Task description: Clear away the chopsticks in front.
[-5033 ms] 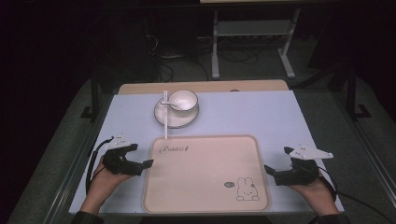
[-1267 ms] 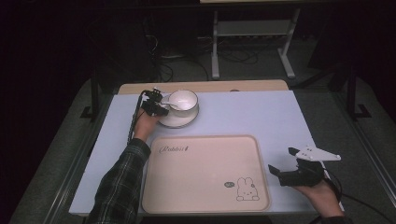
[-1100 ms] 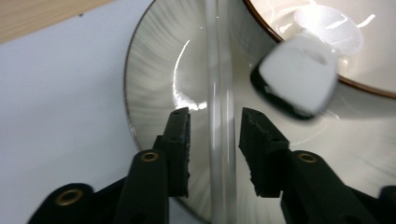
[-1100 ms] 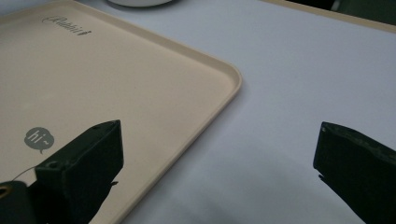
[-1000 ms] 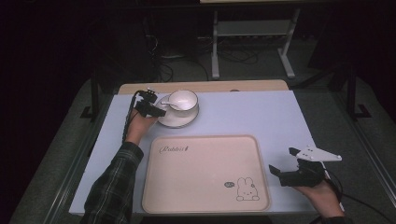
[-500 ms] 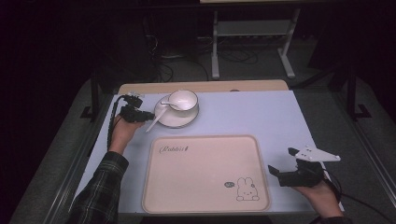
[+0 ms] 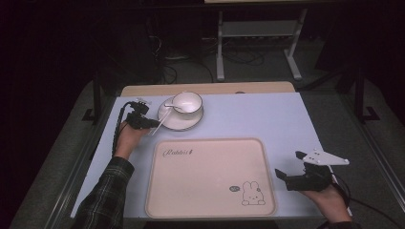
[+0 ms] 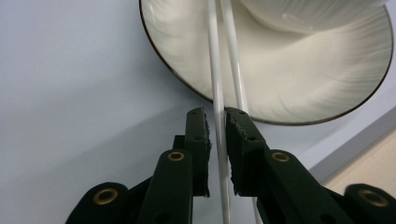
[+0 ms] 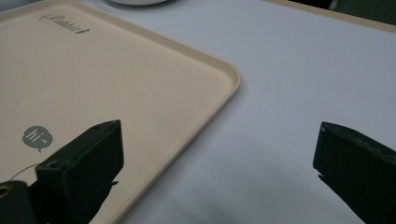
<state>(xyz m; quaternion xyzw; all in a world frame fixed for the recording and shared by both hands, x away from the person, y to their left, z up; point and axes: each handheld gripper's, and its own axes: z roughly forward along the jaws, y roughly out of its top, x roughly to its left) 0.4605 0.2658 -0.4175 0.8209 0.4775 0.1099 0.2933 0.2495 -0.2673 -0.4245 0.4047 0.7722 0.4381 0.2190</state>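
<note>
While the high view looks down on the pale blue table [image 7: 267, 119], the left gripper [image 7: 145, 123] sits in the upper left part of the frame, just left of the saucer [image 7: 187, 122], with the thin white spoon [image 7: 162, 119] running from its tip up over the saucer's rim toward the cup [image 7: 186, 101]. Its jaws have just been closing, and the spoon's handle lies between them. Below the saucer, the beige tray [image 7: 210, 195] fills the lower middle of the frame, a rabbit drawing in its lower right corner. At the lower right, well apart from the cup, the right gripper [image 7: 286, 177] rests just beside the tray's right edge, jaws spread wide with nothing in them

From the left gripper view, the two black jaws rise from the bottom centre, drawn narrow around the spoon [image 8: 219, 140]; its white handle passes straight up between the pads and onto the saucer [image 8: 299, 88] at the upper right. Whether both pads press it I cannot tell for sure, though the gap is slim

On the right gripper view, the jaws stand far apart at lower left and lower right, the tray [image 9: 196, 74] corner lying across the left half, bare table [image 9: 303, 70] to the right
</note>
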